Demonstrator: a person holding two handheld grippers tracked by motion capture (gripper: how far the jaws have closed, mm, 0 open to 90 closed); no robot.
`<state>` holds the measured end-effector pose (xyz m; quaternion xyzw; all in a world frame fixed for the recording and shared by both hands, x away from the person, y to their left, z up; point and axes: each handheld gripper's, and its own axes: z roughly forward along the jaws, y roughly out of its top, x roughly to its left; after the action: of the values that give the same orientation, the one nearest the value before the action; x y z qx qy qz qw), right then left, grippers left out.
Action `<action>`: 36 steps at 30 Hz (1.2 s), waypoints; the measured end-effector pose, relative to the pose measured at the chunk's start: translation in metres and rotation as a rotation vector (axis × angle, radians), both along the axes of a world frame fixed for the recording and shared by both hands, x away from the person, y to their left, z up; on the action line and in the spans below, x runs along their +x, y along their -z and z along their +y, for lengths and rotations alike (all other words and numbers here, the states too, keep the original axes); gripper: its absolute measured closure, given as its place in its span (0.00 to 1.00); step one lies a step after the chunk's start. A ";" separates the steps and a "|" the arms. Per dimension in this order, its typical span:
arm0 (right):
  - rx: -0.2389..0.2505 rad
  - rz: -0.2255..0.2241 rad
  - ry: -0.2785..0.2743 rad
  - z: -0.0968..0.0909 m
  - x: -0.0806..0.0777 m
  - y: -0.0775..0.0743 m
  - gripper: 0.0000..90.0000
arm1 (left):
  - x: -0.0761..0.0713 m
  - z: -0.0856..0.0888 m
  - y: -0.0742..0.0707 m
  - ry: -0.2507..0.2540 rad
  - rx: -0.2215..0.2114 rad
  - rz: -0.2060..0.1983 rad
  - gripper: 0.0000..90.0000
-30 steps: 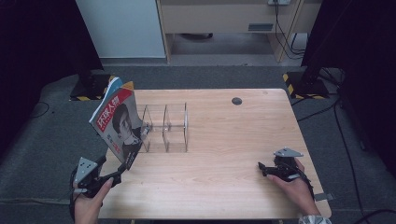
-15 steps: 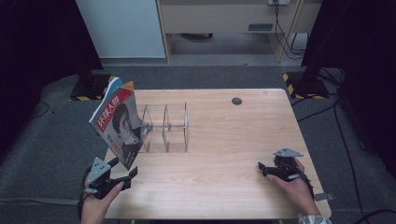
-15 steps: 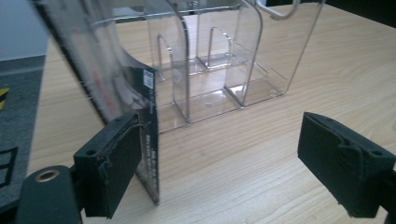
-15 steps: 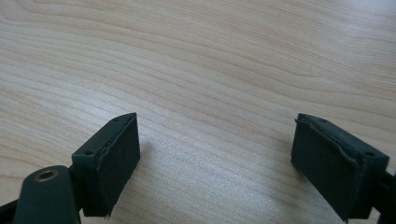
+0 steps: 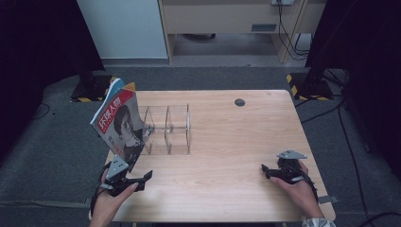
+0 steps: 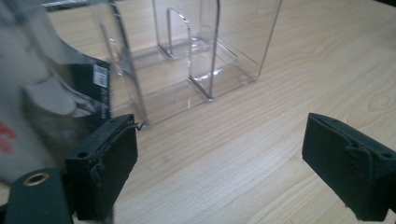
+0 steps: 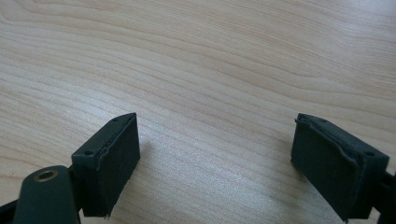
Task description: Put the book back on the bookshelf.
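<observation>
The magazine (image 5: 119, 124), glossy and thin, leans tilted in the end slot of the clear acrylic rack (image 5: 168, 128) at ten o'clock on the wooden table (image 5: 227, 161); being limp paper, it could slump or slide out. The left gripper (image 5: 142, 178) sits at seven o'clock, jaws apart and empty, near enough to nudge the light rack. The right gripper (image 5: 265, 171) rests at four o'clock, jaws apart.

Left black two-jaw handheld gripper (image 5: 126, 178) carried a grey three-cornered plate on top; right black two-jaw handheld gripper (image 5: 280, 172) had the same, cable trailing. Jaw pads (image 7: 111, 158) were matte black, blocky, with small screw holes
</observation>
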<state>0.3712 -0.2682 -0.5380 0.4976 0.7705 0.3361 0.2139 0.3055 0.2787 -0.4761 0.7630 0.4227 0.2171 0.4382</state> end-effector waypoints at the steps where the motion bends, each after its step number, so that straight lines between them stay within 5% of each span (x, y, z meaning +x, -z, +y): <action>1: 0.000 0.000 0.000 0.000 0.000 0.000 0.18 | 0.002 -0.003 0.001 0.005 0.012 0.003 0.11; 17: 0.000 0.000 0.001 0.000 0.000 0.000 0.18 | 0.025 -0.037 0.004 0.082 0.064 0.030 0.11; 36: 0.002 0.002 0.004 0.000 -0.001 0.000 0.18 | 0.049 -0.086 0.004 0.140 0.055 0.034 0.05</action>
<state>0.3700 -0.2679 -0.5380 0.4996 0.7693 0.3360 0.2135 0.3542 0.1928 -0.4801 0.8060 0.3694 0.1845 0.4241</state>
